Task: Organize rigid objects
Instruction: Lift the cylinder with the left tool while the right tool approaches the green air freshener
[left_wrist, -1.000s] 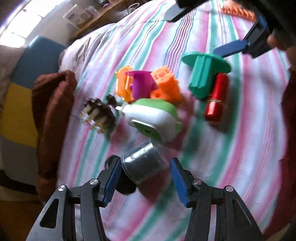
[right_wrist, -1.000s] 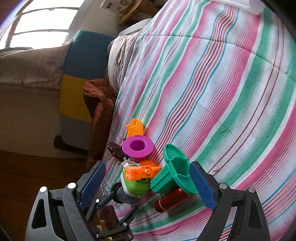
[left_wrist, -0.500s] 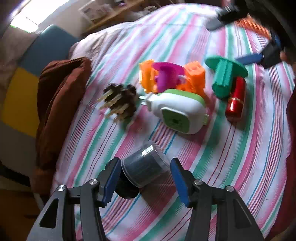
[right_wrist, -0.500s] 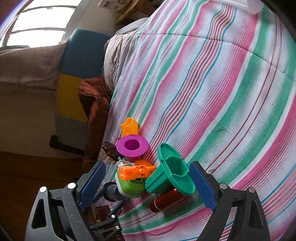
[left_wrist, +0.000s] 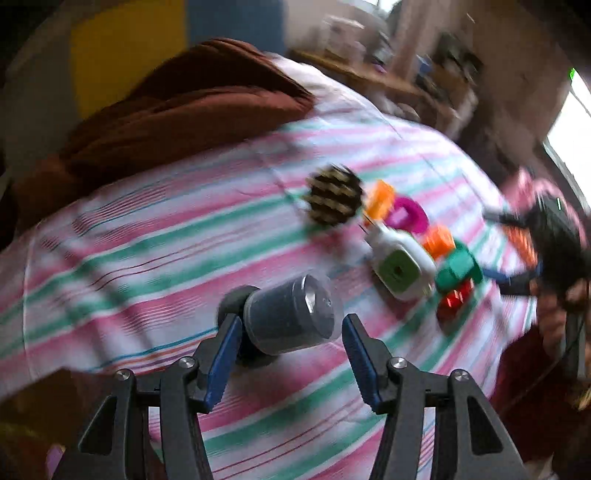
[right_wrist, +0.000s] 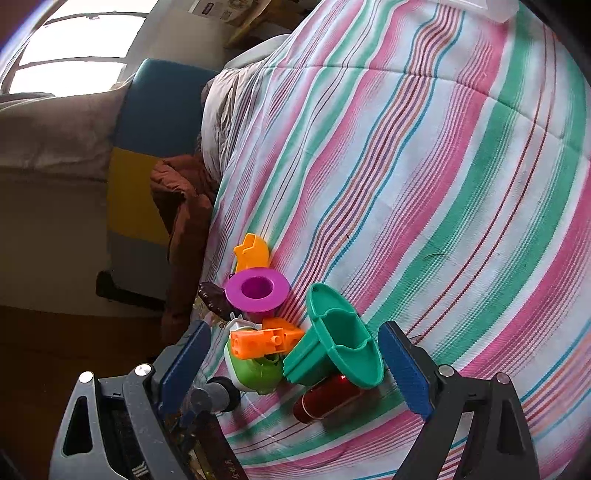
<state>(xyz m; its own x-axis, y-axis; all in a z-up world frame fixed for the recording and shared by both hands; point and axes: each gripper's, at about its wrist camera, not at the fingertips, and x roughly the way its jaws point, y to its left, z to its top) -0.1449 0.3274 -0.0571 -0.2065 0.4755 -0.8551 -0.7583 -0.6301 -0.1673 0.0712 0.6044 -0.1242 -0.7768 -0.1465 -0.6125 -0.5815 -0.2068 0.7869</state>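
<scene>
The left gripper (left_wrist: 291, 350) has its jaws opening around a clear jar with a black lid (left_wrist: 291, 317), which lies on its side on the striped bed cover (left_wrist: 147, 266); the jar sits between the blue pads, close against the left pad with a visible gap to the right pad, so it is released rather than clamped. Ahead of these jaws and to their right, the other toys lie in a tight cluster: a brown spiky ball (left_wrist: 334, 200), an orange piece (left_wrist: 380, 197), a magenta ring (left_wrist: 408, 214), a white and green gadget (left_wrist: 400, 266), a green funnel-shaped piece (left_wrist: 458, 271) and a red cylinder (left_wrist: 456, 301). The left view is blurred. The right gripper (right_wrist: 295, 365) hangs with its jaws wide and released, pressing on nothing; the green funnel-shaped piece (right_wrist: 340, 339), an orange block (right_wrist: 258, 341) and the gadget (right_wrist: 255, 371) lie between them, the red cylinder (right_wrist: 325, 398) just under the funnel piece.
</scene>
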